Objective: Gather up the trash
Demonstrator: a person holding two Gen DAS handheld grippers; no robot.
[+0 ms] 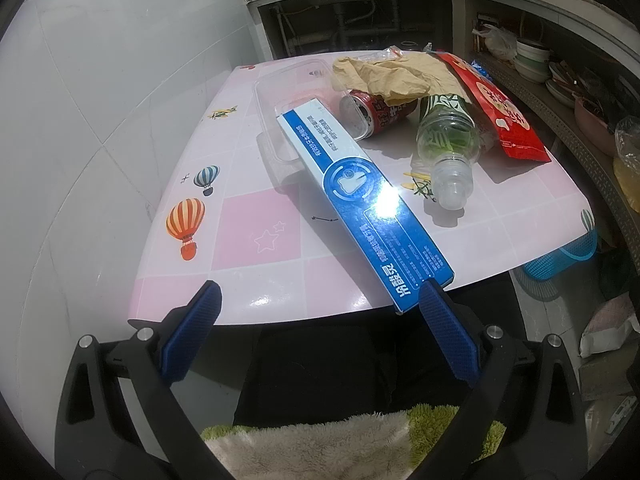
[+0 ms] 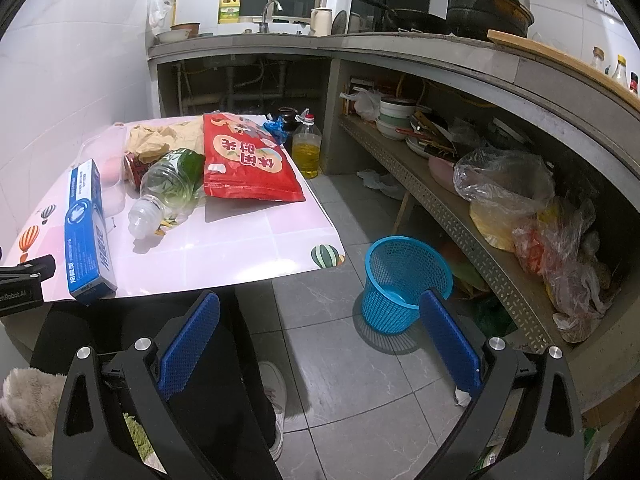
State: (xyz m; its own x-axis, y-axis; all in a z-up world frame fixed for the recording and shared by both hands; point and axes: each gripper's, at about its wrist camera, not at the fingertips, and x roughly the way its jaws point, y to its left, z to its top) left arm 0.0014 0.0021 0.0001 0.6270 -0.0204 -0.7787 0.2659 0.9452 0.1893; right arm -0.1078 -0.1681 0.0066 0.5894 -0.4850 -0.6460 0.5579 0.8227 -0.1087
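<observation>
Trash: long blue-and-white toothpaste box (image 1: 360,196), clear plastic bottle (image 1: 448,148) on its side, red drink can (image 1: 370,110), red snack bag (image 1: 496,108), crumpled tan paper (image 1: 392,72), clear plastic tray (image 1: 296,96), all on the pink table (image 1: 248,236).
Box: near end juts over the table's front edge.
Left gripper (image 1: 320,304): jaws spread, empty; right finger just beside the box end.
Right gripper (image 2: 320,320): jaws wide apart, empty, over floor.
Right view only: blue mesh basket (image 2: 404,280) on the floor beside the table, cooking-oil bottle (image 2: 306,148).
Left view only: hot-air balloon print (image 1: 186,226), in full.
</observation>
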